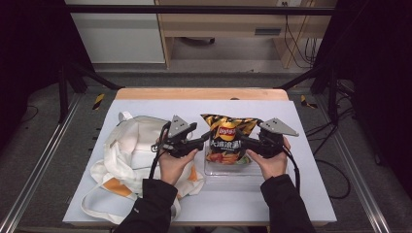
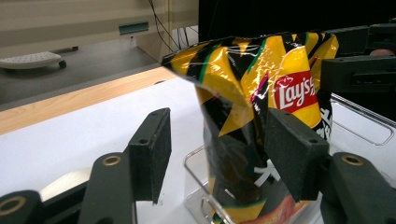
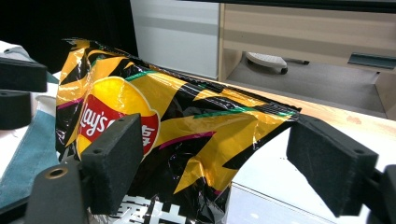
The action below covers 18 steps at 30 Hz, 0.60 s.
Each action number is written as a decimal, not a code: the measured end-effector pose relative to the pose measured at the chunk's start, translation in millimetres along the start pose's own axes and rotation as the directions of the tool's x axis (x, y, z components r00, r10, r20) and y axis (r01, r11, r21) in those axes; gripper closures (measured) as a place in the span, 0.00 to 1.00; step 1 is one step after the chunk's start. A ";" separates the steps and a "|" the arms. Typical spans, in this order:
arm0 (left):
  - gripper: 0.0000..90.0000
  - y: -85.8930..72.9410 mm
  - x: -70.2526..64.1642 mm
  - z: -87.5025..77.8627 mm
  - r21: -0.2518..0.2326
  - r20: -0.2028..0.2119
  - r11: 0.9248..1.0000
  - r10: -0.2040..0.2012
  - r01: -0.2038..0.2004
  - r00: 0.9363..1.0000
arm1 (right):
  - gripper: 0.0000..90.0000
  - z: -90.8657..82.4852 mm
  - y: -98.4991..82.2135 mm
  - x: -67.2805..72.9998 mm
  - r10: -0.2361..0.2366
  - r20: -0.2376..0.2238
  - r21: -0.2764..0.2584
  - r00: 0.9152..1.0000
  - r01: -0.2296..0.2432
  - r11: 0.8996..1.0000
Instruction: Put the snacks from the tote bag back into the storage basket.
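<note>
A white cloth bag [image 1: 127, 155] lies crumpled on the left part of the counter [image 1: 291, 194]; the left forearm covers part of it, and its strap loop runs to the near counter edge.

The left tool [image 1: 208, 135] stands just right of the bag, aimed at the chip bag [image 1: 227, 138]. In the left gripper view its jaws are spread. The bag's left edge sits between them, close against the right-hand pad, with a clear gap to the left-hand pad. Whether that pad touches the foil cannot be told.

The chip bag stands upright in a clear tray [image 1: 228, 170] at mid-counter. The tray's walls are hard to make out against the white surface. In the left gripper view [image 2: 261, 84] the bag's lower end is cut off by the frame.

The right tool [image 1: 244, 140] approaches from the bag's right side. In the right gripper view its jaws are spread, with the bag's upper corner [image 3: 187, 126] between the pads and touching neither clearly. The print near the bottom is cut off there.
</note>
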<state>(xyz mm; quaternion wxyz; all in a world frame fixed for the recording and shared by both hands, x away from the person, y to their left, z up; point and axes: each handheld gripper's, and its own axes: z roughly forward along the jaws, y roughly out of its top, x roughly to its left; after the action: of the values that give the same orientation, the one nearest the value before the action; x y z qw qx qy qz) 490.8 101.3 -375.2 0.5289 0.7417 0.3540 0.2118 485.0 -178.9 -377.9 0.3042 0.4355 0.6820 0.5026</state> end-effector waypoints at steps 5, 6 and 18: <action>0.44 -1.4 7.5 -10.9 -0.004 -0.005 1.000 -0.003 0.003 1.000 | 0.15 -0.7 0.4 0.1 -0.011 0.020 -0.006 1.000 0.011 1.000; 0.44 -1.6 8.9 -13.4 -0.005 -0.007 1.000 -0.003 0.003 1.000 | 0.13 -1.4 0.8 0.2 -0.007 0.024 -0.007 1.000 0.007 1.000; 0.42 -5.9 26.5 -51.6 -0.017 -0.032 1.000 0.006 -0.006 0.999 | 0.11 -14.6 5.5 -2.9 0.021 0.021 -0.028 1.000 -0.021 0.999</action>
<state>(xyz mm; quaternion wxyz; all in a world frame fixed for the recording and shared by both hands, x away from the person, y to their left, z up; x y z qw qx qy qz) 471.0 155.0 -364.2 0.5286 0.7349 0.3584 0.2283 475.4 -187.1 -368.3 0.3122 0.4438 0.6672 0.5103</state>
